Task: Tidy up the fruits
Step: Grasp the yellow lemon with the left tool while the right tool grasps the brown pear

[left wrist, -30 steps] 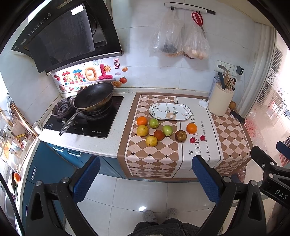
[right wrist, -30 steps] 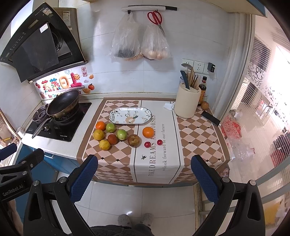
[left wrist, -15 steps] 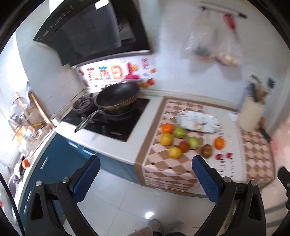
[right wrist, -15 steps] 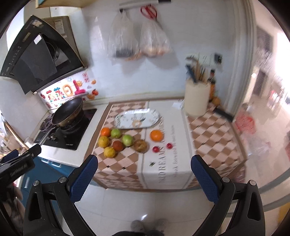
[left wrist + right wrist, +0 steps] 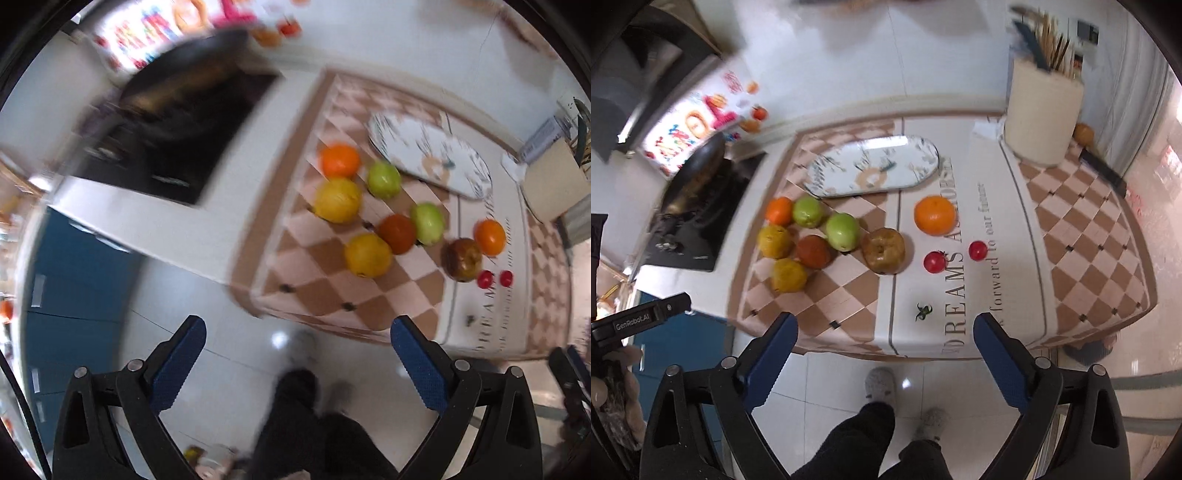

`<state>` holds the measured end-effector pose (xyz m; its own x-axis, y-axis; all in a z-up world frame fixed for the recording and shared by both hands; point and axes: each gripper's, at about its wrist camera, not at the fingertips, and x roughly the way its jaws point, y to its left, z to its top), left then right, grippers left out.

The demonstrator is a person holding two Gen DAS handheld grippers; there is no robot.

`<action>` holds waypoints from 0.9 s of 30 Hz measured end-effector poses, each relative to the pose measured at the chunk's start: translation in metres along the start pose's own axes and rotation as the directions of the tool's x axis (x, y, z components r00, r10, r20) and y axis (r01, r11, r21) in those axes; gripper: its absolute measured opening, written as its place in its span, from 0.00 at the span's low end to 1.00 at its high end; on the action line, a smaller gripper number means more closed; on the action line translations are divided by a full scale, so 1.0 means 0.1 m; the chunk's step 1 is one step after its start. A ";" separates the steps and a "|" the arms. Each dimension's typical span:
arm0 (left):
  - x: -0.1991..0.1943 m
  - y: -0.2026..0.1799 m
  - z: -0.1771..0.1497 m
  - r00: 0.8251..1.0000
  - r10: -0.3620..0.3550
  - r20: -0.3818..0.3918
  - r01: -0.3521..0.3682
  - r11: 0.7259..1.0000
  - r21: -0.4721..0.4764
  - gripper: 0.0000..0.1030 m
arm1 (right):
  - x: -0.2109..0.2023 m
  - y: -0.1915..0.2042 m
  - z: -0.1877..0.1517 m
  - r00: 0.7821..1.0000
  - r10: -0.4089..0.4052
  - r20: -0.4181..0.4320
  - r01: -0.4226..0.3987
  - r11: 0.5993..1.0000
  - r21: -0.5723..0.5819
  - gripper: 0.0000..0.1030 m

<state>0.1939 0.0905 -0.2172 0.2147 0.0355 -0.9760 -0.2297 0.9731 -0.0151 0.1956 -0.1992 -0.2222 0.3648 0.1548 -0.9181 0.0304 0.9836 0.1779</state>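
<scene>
Several fruits lie on the checked cloth (image 5: 1086,236) on the counter: oranges (image 5: 934,215) (image 5: 340,160), green apples (image 5: 843,230) (image 5: 384,180), yellow fruits (image 5: 368,254), a red-brown fruit (image 5: 813,251), a brown pear-like fruit (image 5: 884,250) and two small red tomatoes (image 5: 934,261) (image 5: 485,278). An oval patterned plate (image 5: 873,166) (image 5: 430,153) lies empty behind them. My left gripper (image 5: 295,354) is open and empty, above the floor in front of the counter edge. My right gripper (image 5: 882,347) is open and empty, just before the cloth's front edge.
A black pan (image 5: 192,62) sits on the hob at the left. A cream utensil holder (image 5: 1043,110) stands at the back right. A small green stem (image 5: 922,312) lies on the cloth. Blue cabinets (image 5: 74,266) are below the counter. The person's legs (image 5: 871,435) show below.
Both grippers have moved forward and down toward the counter; the fruits now look much larger and closer. Both stay open and empty. The left view is blurred from motion.
</scene>
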 end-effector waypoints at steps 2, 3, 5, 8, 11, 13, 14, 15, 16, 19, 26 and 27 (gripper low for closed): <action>0.33 -0.09 0.16 0.996 -0.051 -0.079 0.053 0.998 0.015 0.88 | 0.34 -0.03 0.14 0.999 0.007 -0.045 -0.005 0.999 0.053 0.95; 0.47 -0.15 0.23 0.992 -0.066 -0.112 0.069 0.997 0.024 0.86 | 0.47 -0.05 0.19 0.998 0.010 -0.062 -0.006 0.998 0.068 0.93; 0.73 -0.28 0.36 0.983 -0.087 -0.162 0.097 0.994 0.051 0.83 | 0.74 -0.06 0.29 0.995 0.001 -0.101 0.007 0.996 0.084 0.89; 1.00 -0.47 0.49 0.975 -0.083 -0.206 0.109 0.987 0.120 0.80 | 1.06 -0.10 0.41 0.988 0.005 -0.157 0.013 0.993 0.114 0.89; 1.23 -0.68 0.59 0.974 -0.047 -0.224 0.100 0.968 0.232 0.80 | 1.32 -0.09 0.48 0.978 -0.002 -0.210 0.027 0.992 0.119 0.89; 1.34 -0.81 0.61 0.973 -0.020 -0.229 0.088 0.952 0.293 0.80 | 1.50 -0.05 0.53 0.968 -0.004 -0.250 0.033 0.993 0.113 0.89; 1.38 -0.86 0.61 0.973 -0.011 -0.230 0.085 0.946 0.313 0.80 | 1.57 -0.03 0.56 0.966 -0.008 -0.260 0.037 0.994 0.108 0.89; 1.42 -0.91 0.62 0.973 -0.003 -0.231 0.082 0.939 0.334 0.80 | 1.66 0.00 0.59 0.961 -0.016 -0.274 0.044 0.994 0.098 0.89; 1.45 -0.96 0.62 0.973 0.000 -0.231 0.084 0.932 0.353 0.79 | 1.72 0.02 0.61 0.958 -0.027 -0.287 0.054 0.995 0.085 0.89; 1.52 -1.07 0.63 0.974 0.009 -0.225 0.084 0.913 0.399 0.62 | 1.90 0.08 0.67 0.950 -0.040 -0.311 0.066 0.995 0.073 0.89; 1.58 -1.21 0.61 0.982 0.009 -0.189 0.080 0.885 0.459 0.55 | 2.15 0.19 0.75 0.936 -0.072 -0.344 0.090 0.995 0.039 0.66; 1.57 -1.22 0.60 0.982 0.009 -0.186 0.080 0.882 0.465 0.55 | 2.14 0.19 0.75 0.937 -0.068 -0.342 0.090 0.995 0.048 0.66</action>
<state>0.3124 -0.0091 -0.3559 0.0319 0.0013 -0.9995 0.2557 0.9667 0.0094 0.3441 -0.1547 -0.3892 0.0220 0.1101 -0.9937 0.1081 0.9878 0.1118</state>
